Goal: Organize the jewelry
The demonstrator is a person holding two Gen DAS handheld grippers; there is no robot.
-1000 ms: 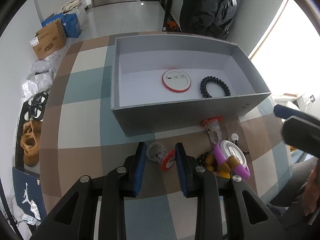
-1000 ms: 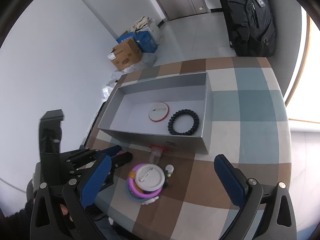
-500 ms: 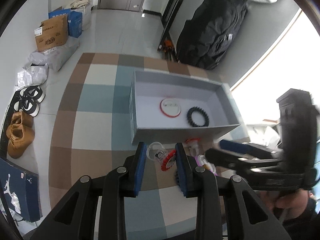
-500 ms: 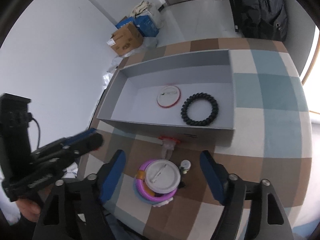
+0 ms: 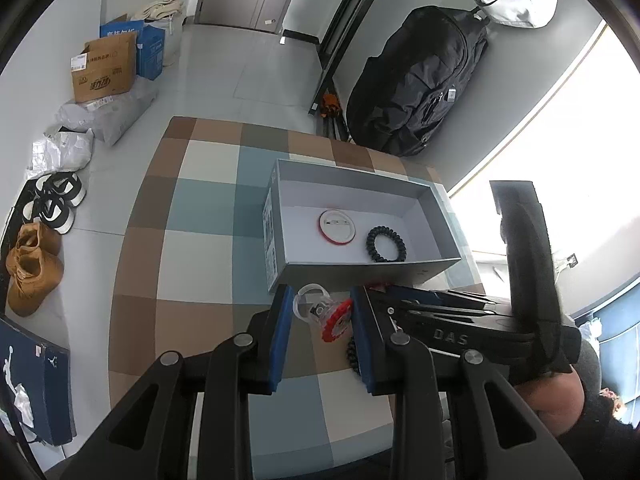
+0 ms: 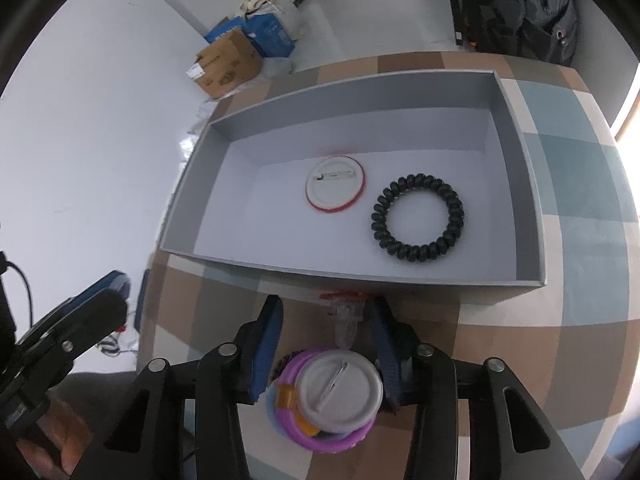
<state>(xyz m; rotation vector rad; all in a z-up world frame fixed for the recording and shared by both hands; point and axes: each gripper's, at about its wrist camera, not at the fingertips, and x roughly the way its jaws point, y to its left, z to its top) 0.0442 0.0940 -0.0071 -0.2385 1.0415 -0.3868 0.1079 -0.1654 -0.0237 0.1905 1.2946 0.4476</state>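
A grey box (image 5: 362, 274) (image 6: 192, 216) on the checked table holds a red-rimmed white badge (image 5: 337, 227) (image 6: 335, 188) and a black coil bracelet (image 5: 386, 244) (image 6: 418, 220). My left gripper (image 5: 318, 320) is shut on a small clear vial with a red cap (image 5: 322, 312) and holds it above the table, near the box's front wall. My right gripper (image 6: 326, 344) is low over a pile of jewelry; its jaws stand around a white badge (image 6: 340, 394) on purple rings (image 6: 320, 438). Another clear vial with a red cap (image 6: 346, 312) lies between its fingertips.
The right gripper's body (image 5: 500, 320) crosses the left wrist view just to the right of my left gripper. Cardboard boxes (image 5: 106, 66), shoes (image 5: 32, 268) and a black bag (image 5: 416, 84) are on the floor around the table.
My left gripper has risen well above the table with the vial in it. My right gripper has come down over the jewelry pile and its jaws have narrowed around it.
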